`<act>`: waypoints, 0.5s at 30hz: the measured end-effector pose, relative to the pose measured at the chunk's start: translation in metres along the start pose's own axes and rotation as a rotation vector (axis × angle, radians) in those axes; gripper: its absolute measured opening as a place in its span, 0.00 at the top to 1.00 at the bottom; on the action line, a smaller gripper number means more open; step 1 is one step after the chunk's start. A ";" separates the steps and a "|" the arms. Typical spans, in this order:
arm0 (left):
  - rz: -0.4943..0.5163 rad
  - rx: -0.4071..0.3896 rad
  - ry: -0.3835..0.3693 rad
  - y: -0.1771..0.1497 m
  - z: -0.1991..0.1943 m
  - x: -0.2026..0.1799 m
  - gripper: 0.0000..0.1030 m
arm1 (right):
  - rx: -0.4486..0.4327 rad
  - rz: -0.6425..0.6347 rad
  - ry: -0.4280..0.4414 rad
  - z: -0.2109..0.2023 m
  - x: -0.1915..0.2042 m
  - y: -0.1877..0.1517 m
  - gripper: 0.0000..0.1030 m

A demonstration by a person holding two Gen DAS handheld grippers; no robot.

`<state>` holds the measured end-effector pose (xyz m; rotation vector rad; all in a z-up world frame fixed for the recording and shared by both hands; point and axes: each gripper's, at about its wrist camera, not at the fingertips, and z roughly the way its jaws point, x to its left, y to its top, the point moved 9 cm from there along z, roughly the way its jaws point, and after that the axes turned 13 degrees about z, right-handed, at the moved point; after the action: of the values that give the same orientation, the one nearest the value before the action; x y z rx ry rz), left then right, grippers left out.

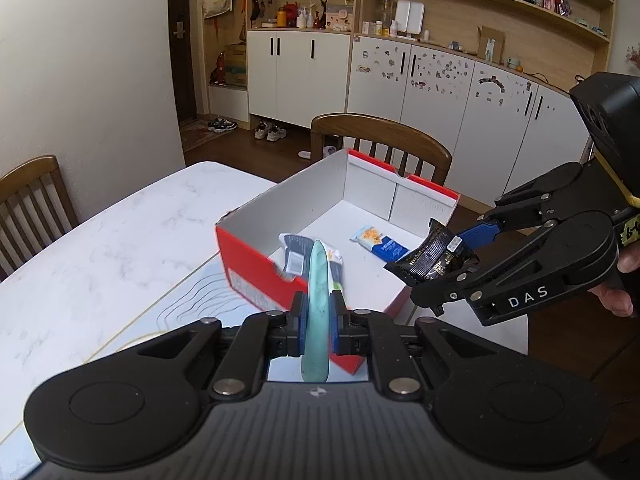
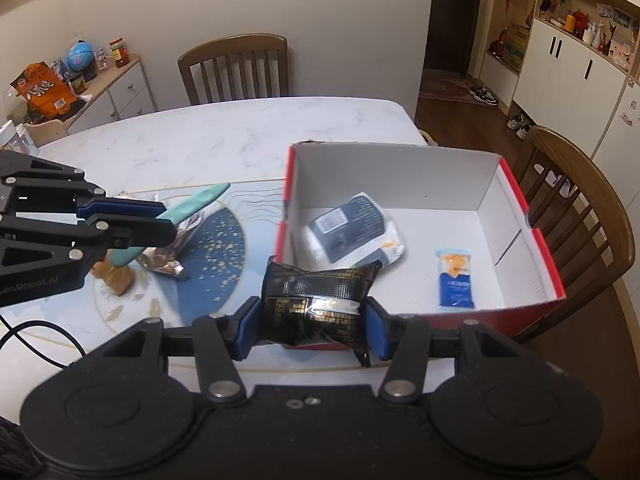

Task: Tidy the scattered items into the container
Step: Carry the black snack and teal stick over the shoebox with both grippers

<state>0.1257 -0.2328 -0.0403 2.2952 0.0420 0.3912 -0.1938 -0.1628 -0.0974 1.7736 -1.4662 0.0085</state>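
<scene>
With the left gripper (image 1: 316, 322) clamping a thin teal tool (image 1: 318, 292) and the right gripper (image 2: 314, 326) squeezing a black packet (image 2: 320, 300), both just short of the red box (image 2: 532, 312), either is risking slipping out beside the box

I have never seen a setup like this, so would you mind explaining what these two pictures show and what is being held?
There is no robot here: a person holds a two-finger gripper in each hand, and each gripper carries a wide-angle camera looking along its fingers. One picture comes from the left gripper, which is shut on a slim turquoise tool. The other comes from the right gripper, which is shut on a black snack packet. Each gripper also appears at the edge of the other's picture. On the marble-look table stands an open red shoebox, white inside, holding a blue snack bar and a dark-and-white packet. A silver wrapper lies on the blue placemat.
</scene>
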 end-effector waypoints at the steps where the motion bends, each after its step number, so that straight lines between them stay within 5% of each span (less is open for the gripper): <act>1: 0.003 0.002 0.000 0.003 0.004 -0.001 0.91 | -0.001 -0.002 -0.001 0.001 -0.004 0.003 0.49; 15: 0.068 0.048 -0.045 0.040 0.065 -0.028 0.91 | 0.008 0.001 -0.016 0.023 -0.074 0.040 0.49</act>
<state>0.1143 -0.3103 -0.0602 2.3564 -0.0501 0.3773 -0.2609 -0.1155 -0.1253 1.7829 -1.4806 0.0009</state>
